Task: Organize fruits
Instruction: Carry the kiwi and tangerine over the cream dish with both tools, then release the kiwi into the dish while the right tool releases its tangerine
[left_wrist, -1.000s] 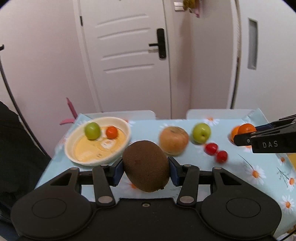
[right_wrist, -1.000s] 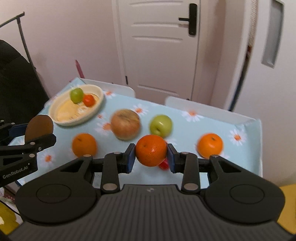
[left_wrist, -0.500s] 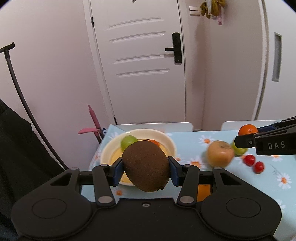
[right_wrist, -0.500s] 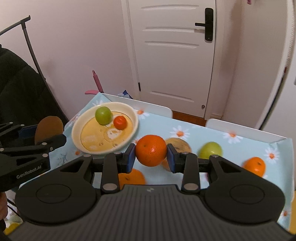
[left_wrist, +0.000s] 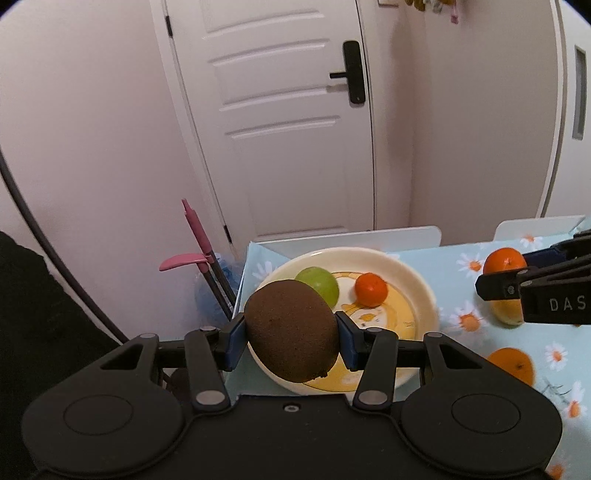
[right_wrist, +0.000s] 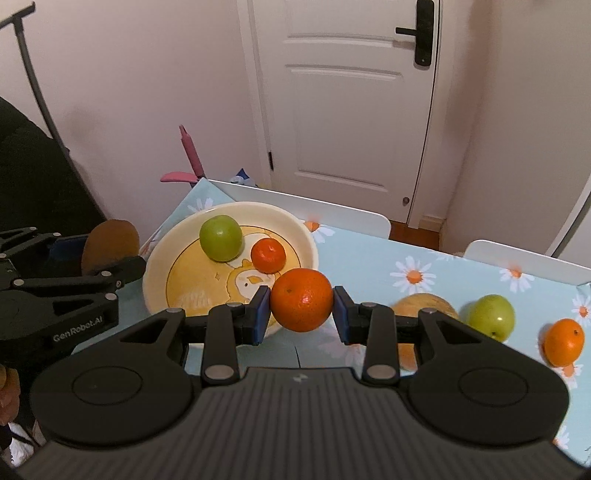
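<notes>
Left tool (left_wrist: 291, 334) and right tool (right_wrist: 301, 310) both clamped, angled downward

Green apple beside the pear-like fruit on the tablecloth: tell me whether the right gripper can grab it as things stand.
Probably not yet. The right gripper is shut on an orange, so nothing more fits between its pads. The green apple itself lies uncovered on the tablecloth.

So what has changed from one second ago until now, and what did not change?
Both grippers carried their fruit sideways toward the plate: the left gripper now holds the kiwi over the plate's near rim, and the right gripper holds the orange at its edge. Nothing was released or newly grasped. The green apple and small tangerine stay in the plate; the loose fruit stays on the table.
</notes>
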